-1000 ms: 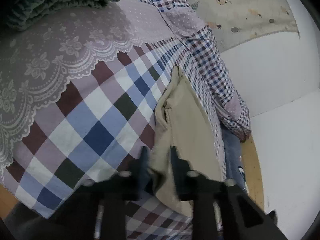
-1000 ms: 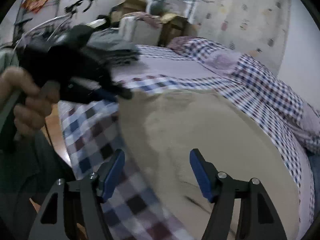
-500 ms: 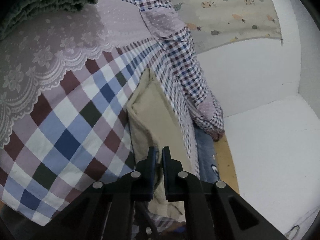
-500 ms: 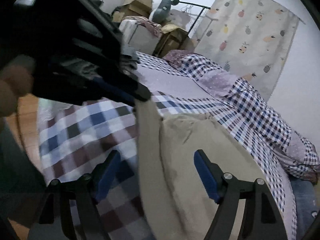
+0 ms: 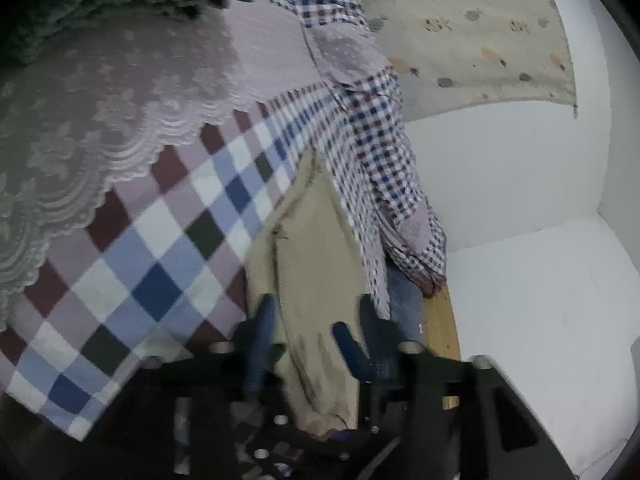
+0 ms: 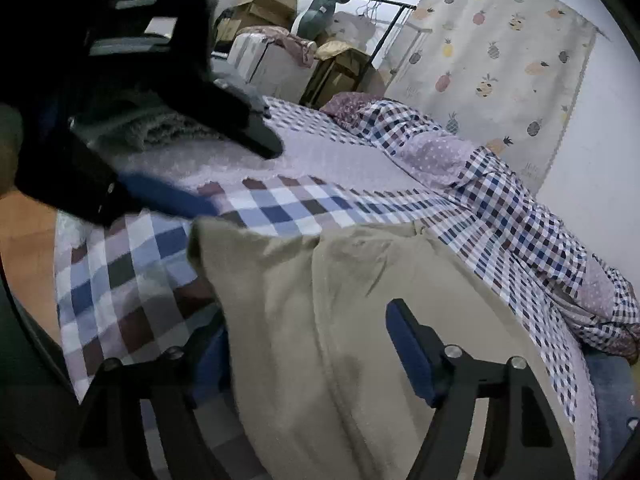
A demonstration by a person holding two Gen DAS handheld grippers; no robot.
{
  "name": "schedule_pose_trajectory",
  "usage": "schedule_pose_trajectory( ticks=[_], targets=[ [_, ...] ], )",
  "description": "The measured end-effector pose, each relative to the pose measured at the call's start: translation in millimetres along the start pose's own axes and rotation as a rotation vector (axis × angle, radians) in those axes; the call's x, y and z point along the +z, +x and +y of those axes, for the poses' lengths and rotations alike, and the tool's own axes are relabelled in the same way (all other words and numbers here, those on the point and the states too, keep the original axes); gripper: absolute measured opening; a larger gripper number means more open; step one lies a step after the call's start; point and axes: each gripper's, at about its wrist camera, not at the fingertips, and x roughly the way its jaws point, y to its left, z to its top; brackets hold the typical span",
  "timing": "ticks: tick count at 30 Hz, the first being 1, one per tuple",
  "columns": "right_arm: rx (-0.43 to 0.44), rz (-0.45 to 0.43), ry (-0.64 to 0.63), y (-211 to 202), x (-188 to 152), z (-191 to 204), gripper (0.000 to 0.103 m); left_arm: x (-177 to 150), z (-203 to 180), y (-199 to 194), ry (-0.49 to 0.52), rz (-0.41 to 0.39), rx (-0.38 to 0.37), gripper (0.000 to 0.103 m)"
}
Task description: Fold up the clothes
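Note:
A beige garment [image 5: 316,240] lies along the checked bed sheet [image 5: 160,264], its near end hanging over the bed's edge. My left gripper [image 5: 314,312] is open, with the beige cloth running loose between its blue-padded fingers. In the right wrist view the same garment [image 6: 360,280] spreads across the foreground, one corner folded over near the left gripper [image 6: 240,178], which hovers just above it with its jaws apart. My right gripper [image 6: 306,320] is open wide, the cloth draped between its fingers and over the left one.
A pile of folded grey-green clothes [image 5: 100,0] sits on a lace cover [image 5: 100,120] at the back. A bunched checked quilt [image 6: 520,208] lines the far side, with jeans [image 5: 404,300] beside it. Boxes and a clothes rack [image 6: 380,32] stand behind the bed. Wooden floor [image 6: 24,240] lies on the left.
Half a second ago my left gripper was shut on the beige garment's edge; it has now opened and let the cloth go. The right gripper stayed open and moved lower over the garment.

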Motion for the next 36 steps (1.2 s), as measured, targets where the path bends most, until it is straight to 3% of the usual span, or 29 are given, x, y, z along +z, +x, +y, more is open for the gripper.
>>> schedule_pose_trajectory(
  ticks=[7, 15, 17, 19, 21, 25, 32, 33, 34, 35, 36],
  targets=[
    [0.007, 0.002, 0.041, -6, 1, -6, 0.070, -2, 20, 4, -0.063, 0.026, 0.127, 0.063],
    [0.014, 0.000, 0.063, -7, 3, -9, 0.070, -1, 6, 33, 0.001, 0.092, 0.103, 0.062],
    [0.013, 0.006, 0.057, -6, 2, -7, 0.070, -1, 4, 32, 0.009, 0.083, 0.096, 0.047],
    [0.010, 0.009, 0.048, -5, 2, -4, 0.071, -1, 3, 30, 0.012, 0.075, 0.086, 0.022],
    [0.004, 0.017, 0.040, -2, 2, -2, 0.071, -1, 5, 27, 0.011, 0.069, 0.075, 0.011],
    [-0.007, 0.033, 0.033, 4, 2, 1, 0.071, -1, 3, 22, 0.029, 0.057, 0.038, 0.004],
    [-0.020, 0.055, 0.057, 23, 13, -2, 0.070, 2, -9, 18, 0.067, 0.045, -0.029, 0.004],
    [-0.018, 0.063, 0.067, 27, 17, -3, 0.068, 3, -9, 17, 0.068, 0.043, -0.033, 0.004],
    [-0.022, 0.073, 0.079, 32, 20, -4, 0.056, 4, -9, 16, 0.069, 0.040, -0.038, 0.004],
    [-0.025, 0.084, 0.091, 36, 22, -6, 0.038, 5, -10, 14, 0.070, 0.038, -0.042, 0.004],
    [-0.019, 0.105, 0.120, 42, 23, -10, 0.030, 6, -9, 13, 0.073, 0.033, -0.042, 0.004]
  ],
)
